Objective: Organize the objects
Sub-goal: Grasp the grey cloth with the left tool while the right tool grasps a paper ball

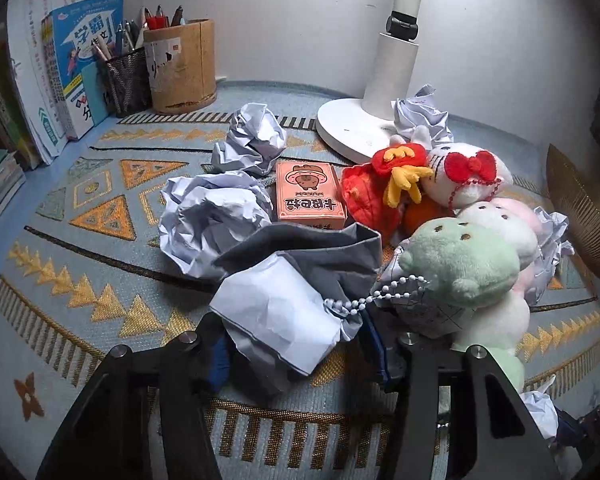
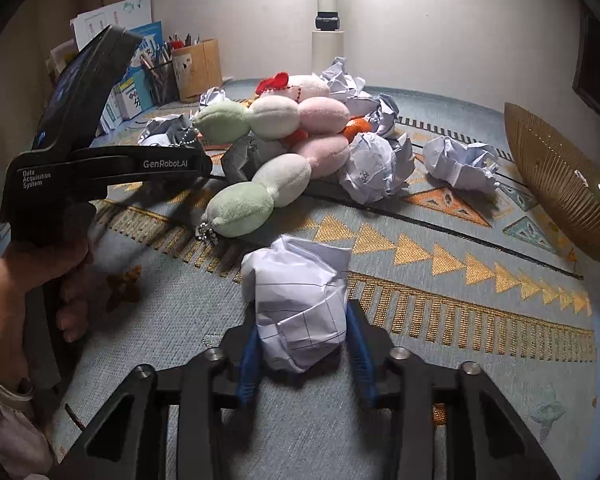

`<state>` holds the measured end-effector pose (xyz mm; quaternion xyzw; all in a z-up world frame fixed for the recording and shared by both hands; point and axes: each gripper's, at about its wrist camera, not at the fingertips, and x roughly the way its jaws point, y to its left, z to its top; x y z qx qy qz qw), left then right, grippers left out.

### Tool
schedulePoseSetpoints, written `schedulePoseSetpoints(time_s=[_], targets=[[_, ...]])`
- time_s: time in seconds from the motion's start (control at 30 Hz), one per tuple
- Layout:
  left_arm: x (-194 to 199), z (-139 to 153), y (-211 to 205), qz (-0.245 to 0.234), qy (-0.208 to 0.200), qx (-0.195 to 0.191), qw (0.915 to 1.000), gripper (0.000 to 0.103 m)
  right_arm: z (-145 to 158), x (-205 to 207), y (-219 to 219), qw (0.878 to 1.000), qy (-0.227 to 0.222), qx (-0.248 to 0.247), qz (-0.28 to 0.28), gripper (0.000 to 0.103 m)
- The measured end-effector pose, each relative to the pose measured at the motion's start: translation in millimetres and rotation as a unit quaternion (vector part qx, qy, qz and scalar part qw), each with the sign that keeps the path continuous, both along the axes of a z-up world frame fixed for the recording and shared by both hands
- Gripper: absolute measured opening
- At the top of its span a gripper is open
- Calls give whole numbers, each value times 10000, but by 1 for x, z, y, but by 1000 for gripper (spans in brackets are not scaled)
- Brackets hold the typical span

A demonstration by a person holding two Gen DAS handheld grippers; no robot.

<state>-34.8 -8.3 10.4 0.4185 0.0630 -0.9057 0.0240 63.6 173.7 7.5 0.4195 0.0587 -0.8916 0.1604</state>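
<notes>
A crumpled white paper ball (image 1: 284,312) lies low in the left wrist view, and my left gripper (image 1: 296,356) is shut on it, blue pads at both sides. A bead chain from the green plush toy (image 1: 460,264) drapes over that ball. In the right wrist view my right gripper (image 2: 304,356) is shut on another crumpled, lined paper ball (image 2: 300,300) that rests on the patterned cloth (image 2: 460,320). The left gripper's black body (image 2: 100,160) and the hand holding it (image 2: 40,272) show at the left of that view.
More paper balls (image 1: 212,220) (image 1: 256,140) (image 2: 460,164), an orange card box (image 1: 310,196), a red plush (image 1: 380,192) and a white plush with a red bow (image 1: 468,176) crowd the middle. Behind are a white lamp base (image 1: 352,128), pen holders (image 1: 180,68) and books (image 1: 60,80). A woven gold bowl (image 2: 560,184) stands at the right.
</notes>
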Motion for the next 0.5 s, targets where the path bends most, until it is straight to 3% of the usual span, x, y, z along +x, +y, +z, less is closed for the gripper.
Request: schedulePoseSetpoints(time_s=[0.1, 0.3, 0.5], targets=[[7, 5, -6, 186, 198, 101, 9996, 51, 1, -2, 7, 9996, -20, -282, 13, 38], [38, 24, -16, 682, 991, 81, 9927, 51, 13, 10, 20, 9972, 294, -681, -27, 38], [50, 34, -9, 426, 1445, 58, 9886, 51, 24, 24, 11, 9941, 701, -807, 175, 38]])
